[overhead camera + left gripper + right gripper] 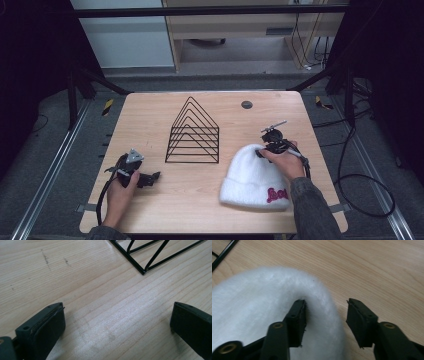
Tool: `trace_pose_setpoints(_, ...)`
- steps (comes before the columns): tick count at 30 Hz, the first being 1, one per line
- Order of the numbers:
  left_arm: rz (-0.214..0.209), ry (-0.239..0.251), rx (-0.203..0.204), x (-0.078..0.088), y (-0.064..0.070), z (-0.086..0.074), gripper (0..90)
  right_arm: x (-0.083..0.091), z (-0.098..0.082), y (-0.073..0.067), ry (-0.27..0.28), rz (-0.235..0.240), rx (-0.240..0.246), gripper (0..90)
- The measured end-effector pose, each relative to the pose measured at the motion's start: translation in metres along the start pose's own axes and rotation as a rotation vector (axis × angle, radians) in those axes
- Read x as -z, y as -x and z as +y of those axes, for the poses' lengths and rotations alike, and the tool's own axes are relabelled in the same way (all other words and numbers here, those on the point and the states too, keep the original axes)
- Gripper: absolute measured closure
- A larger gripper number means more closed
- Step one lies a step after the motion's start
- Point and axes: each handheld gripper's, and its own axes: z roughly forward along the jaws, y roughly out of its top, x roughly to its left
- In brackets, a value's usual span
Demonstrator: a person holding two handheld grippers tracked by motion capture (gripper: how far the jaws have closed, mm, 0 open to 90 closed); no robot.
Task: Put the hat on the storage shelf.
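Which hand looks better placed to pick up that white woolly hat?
The right one, probably. The right gripper is open at the crown edge of the white hat, one jaw pressing into the fluff. The left gripper is open over bare table, across from the hat, near the black wire rack.

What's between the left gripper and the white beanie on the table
Nothing: in the high view, bare wood table runs from the left gripper to the white beanie. The black wire rack stands farther back, off that line.

The white hat's (256, 175) red lettering (276, 194) is partly covered by the right sleeve (312, 210). The remaining letters are too small to read.
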Motion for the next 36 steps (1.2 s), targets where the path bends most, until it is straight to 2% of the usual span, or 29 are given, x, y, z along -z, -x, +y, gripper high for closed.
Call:
trace_pose_setpoints(1,0.0,0.0,0.0,0.0,0.0,0.0,0.0,-0.001,0.0,-0.001,-0.007,0.023,-0.001,62.2)
trace_pose_setpoints(3,0.001,0.001,0.001,0.0,0.0,0.0,0.0,-0.002,0.0,-0.001,-0.015,0.045,0.004,73.8)
trace_pose_setpoints(6,0.002,0.001,0.003,0.0,0.0,0.0,0.0,0.0,0.0,-0.002,-0.012,0.06,0.012,81.5)
trace_pose_setpoints(9,0.005,0.0,0.007,0.0,0.001,0.0,0.0,0.005,-0.001,-0.003,0.014,0.063,0.017,82.4)
trace_pose_setpoints(13,0.01,0.0,0.011,0.0,0.001,0.0,0.0,0.025,-0.008,-0.01,0.09,0.062,0.039,83.0)
trace_pose_setpoints(17,0.01,0.0,0.014,0.0,0.001,0.0,0.0,0.056,-0.017,-0.02,0.18,0.079,0.079,83.0)
trace_pose_setpoints(24,0.017,0.002,0.017,-0.002,0.002,0.002,0.0,0.108,-0.025,-0.038,0.294,0.102,0.127,83.3)
trace_pose_setpoints(26,0.033,0.002,-0.01,0.002,0.003,0.003,3.7,0.124,-0.026,-0.041,0.331,0.103,0.144,83.3)
trace_pose_setpoints(28,0.065,-0.003,-0.031,0.005,0.004,0.004,3.8,0.138,-0.027,-0.045,0.365,0.103,0.153,83.3)
trace_pose_setpoints(29,0.065,-0.003,-0.031,0.005,0.004,0.004,4.1,0.138,-0.027,-0.045,0.365,0.103,0.153,83.3)
trace_pose_setpoints(30,0.065,0.012,-0.032,0.007,0.006,0.005,4.1,0.145,-0.027,-0.046,0.385,0.101,0.166,83.3)
trace_pose_setpoints(31,0.058,0.067,-0.017,0.016,0.008,0.009,4.1,0.157,-0.027,-0.05,0.418,0.106,0.175,83.3)
trace_pose_setpoints(32,0.052,0.09,-0.017,0.021,0.009,0.012,4.0,0.162,-0.027,-0.052,0.43,0.106,0.181,83.4)
trace_pose_setpoints(34,0.05,0.103,-0.022,0.026,0.011,0.017,3.9,0.171,-0.025,-0.055,0.458,0.113,0.193,83.4)
trace_pose_setpoints(36,0.051,0.143,-0.046,0.038,0.018,0.031,3.9,0.176,-0.024,-0.057,0.469,0.121,0.195,83.4)
